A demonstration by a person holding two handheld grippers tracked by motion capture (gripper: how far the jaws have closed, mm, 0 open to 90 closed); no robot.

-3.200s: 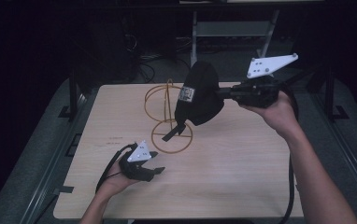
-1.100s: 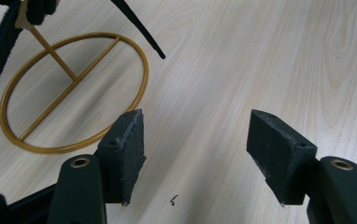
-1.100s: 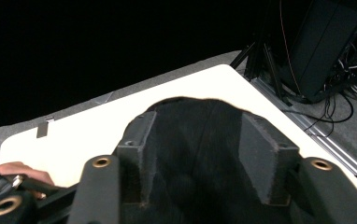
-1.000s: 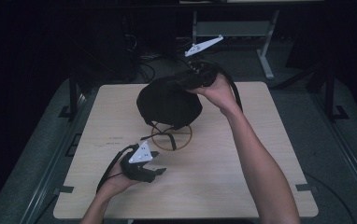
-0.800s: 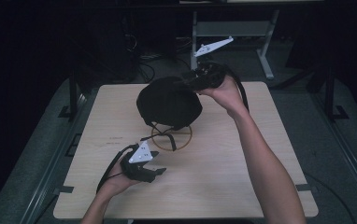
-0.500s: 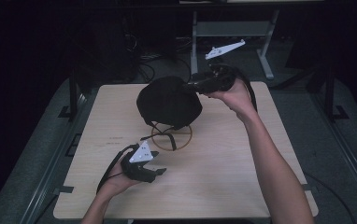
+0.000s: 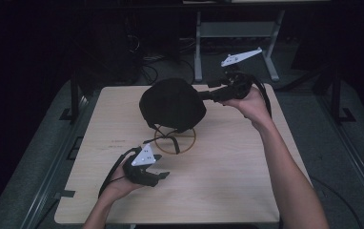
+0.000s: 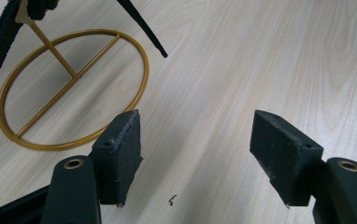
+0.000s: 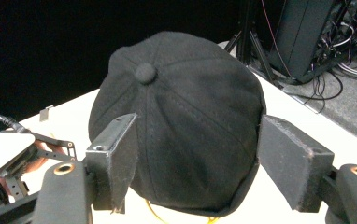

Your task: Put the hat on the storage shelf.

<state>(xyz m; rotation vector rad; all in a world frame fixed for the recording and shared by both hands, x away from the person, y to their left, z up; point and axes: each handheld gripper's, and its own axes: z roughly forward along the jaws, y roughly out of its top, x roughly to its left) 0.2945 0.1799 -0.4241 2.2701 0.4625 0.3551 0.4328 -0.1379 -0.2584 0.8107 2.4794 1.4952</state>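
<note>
Your left gripper (image 7: 163, 175) sits low near you, jaws apart and empty. Your right arm is stretched forward, the right gripper (image 7: 207, 94) held level, its jaws having just been opening, nothing pressed between them.

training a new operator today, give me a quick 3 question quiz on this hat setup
1. True or false: the black cap sits on the gold wire stand.
2. What lies between the jaws of the left gripper? A) a strap B) the stand's ring C) nothing
3. The jaws of the right gripper are ____ and not pressing on the cap.

Key: 1 true; 2 C; 3 open
</note>
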